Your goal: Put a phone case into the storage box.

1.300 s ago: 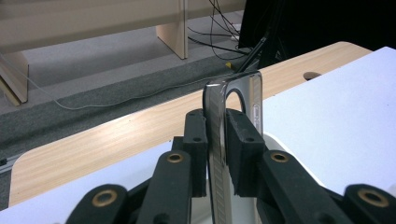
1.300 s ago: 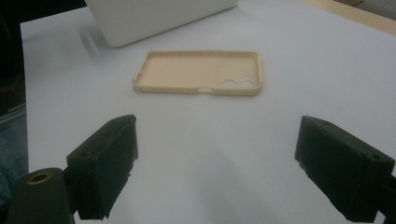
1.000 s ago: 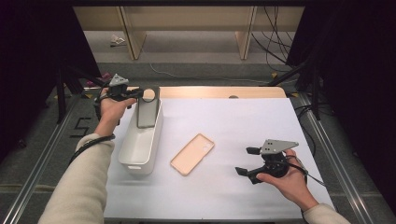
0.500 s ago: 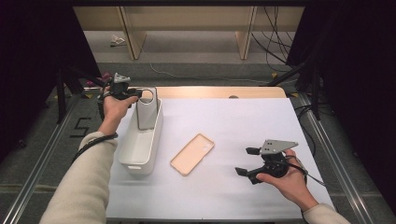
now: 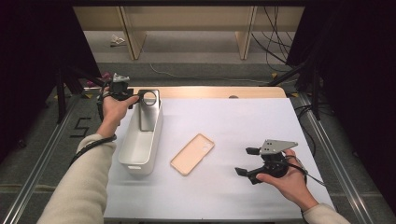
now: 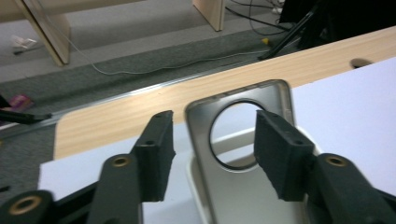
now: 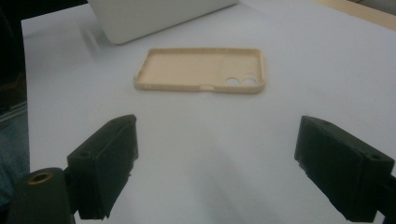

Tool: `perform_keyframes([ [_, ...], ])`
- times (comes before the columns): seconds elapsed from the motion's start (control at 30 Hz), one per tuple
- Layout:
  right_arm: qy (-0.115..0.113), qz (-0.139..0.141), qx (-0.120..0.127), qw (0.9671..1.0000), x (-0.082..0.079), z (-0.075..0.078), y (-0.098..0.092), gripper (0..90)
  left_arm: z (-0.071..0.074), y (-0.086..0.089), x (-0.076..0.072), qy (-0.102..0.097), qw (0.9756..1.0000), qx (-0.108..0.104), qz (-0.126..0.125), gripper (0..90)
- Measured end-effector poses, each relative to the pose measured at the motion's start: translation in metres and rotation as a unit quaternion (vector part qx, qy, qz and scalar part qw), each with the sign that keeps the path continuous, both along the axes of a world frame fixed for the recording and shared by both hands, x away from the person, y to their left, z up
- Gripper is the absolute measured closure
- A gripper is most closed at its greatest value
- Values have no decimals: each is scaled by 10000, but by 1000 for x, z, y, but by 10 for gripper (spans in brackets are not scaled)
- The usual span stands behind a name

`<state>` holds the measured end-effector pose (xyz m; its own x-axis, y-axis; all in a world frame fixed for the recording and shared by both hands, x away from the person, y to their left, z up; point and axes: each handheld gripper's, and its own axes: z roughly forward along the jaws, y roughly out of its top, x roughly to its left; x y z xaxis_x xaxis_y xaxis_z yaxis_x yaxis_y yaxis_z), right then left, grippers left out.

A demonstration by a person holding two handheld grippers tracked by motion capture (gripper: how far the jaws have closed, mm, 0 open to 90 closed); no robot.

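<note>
So the left claw (image 5: 135, 95) was up at the far end of the white bin (image 5: 140, 154), right at the top edge of the grey phone case (image 5: 148, 109). That case was standing upright inside the bin, leaning against the far end wall, with its big round camera hole at the top. In the left gripper view the case (image 6: 243, 154) sat between the two black pads (image 6: 156, 158), but they weren't pinching it: there was a clear gap on the left side, and the right pad was just beside the case's edge, maybe brushing it, hard to call. The jaws had just been opening, so the case looked let go and propped up on its own.

The bin itself sat along the left side of the white surface (image 5: 243, 121), long side running away from the person.

The tan phone case (image 5: 192, 153) lay flat on the surface, open side up, just right of the bin and not touching it. From the right gripper view you could see its two small camera holes (image 7: 240, 80).

The right claw (image 5: 246, 162) was held low over the surface near the right front, spread wide with nothing in it, pointed toward the tan case (image 7: 201, 69) but well apart from it.
</note>
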<state>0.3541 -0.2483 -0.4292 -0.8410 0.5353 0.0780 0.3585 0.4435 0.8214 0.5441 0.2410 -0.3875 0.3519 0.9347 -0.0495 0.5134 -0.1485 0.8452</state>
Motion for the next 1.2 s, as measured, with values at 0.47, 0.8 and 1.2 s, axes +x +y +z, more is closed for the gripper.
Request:
perform_keyframes([
  [0.47, 37, 13, 44, 10000, -1, 0, 3, 140, 16, -6, -60, -86, 9985, -137, -532, 31],
  [0.8, 54, 30, 72, 10000, -1, 0, 5, 140, 2, -34, -124, -238, 9934, -447, -1032, 3],
  [1.2, 27, 33, 92, 9999, -1, 1, 6, 143, -29, -67, -181, -491, 9862, -496, -1501, 0],
])
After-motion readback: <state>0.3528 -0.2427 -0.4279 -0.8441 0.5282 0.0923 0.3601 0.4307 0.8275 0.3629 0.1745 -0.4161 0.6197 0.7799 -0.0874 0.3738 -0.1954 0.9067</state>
